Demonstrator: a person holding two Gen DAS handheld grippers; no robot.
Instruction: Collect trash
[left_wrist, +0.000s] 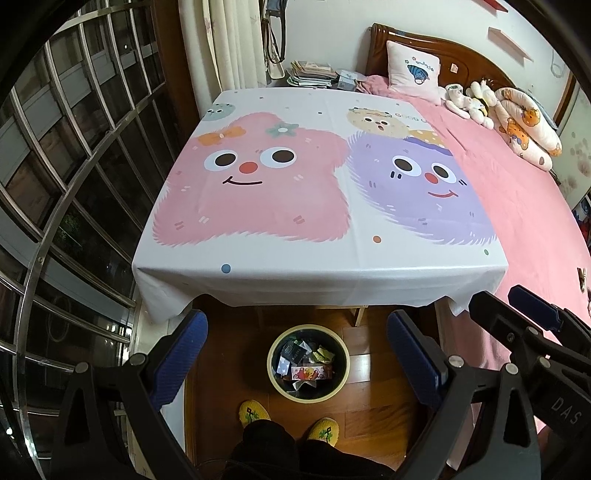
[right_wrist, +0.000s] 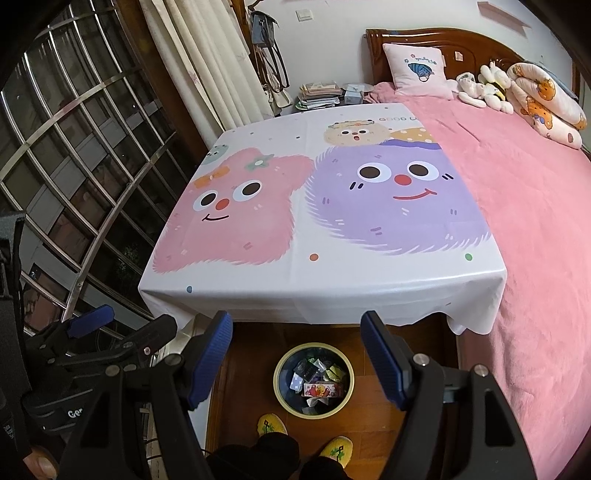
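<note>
A round dark trash bin (left_wrist: 272, 354) (right_wrist: 277, 376) with a cream rim stands on the wooden floor below the table's near edge. It holds several wrappers and a small printed carton (left_wrist: 311, 372) (right_wrist: 322, 390). My left gripper (left_wrist: 298, 319) hangs open above the bin, nothing between its blue pads. My right gripper (right_wrist: 295, 319) is open too, also over the bin and holding nothing. Each gripper shows at the edge of the other's view: the right gripper (left_wrist: 506, 301) at the right edge, the left gripper (right_wrist: 125, 321) at the left edge.
The table (left_wrist: 295, 273) (right_wrist: 314, 295) wears a white cloth with pink and purple cartoon faces. A pink bed (left_wrist: 517, 206) runs along its right side. A barred window (left_wrist: 74, 184) is at the left. A person's yellow slippers (left_wrist: 253, 410) stand just before the bin.
</note>
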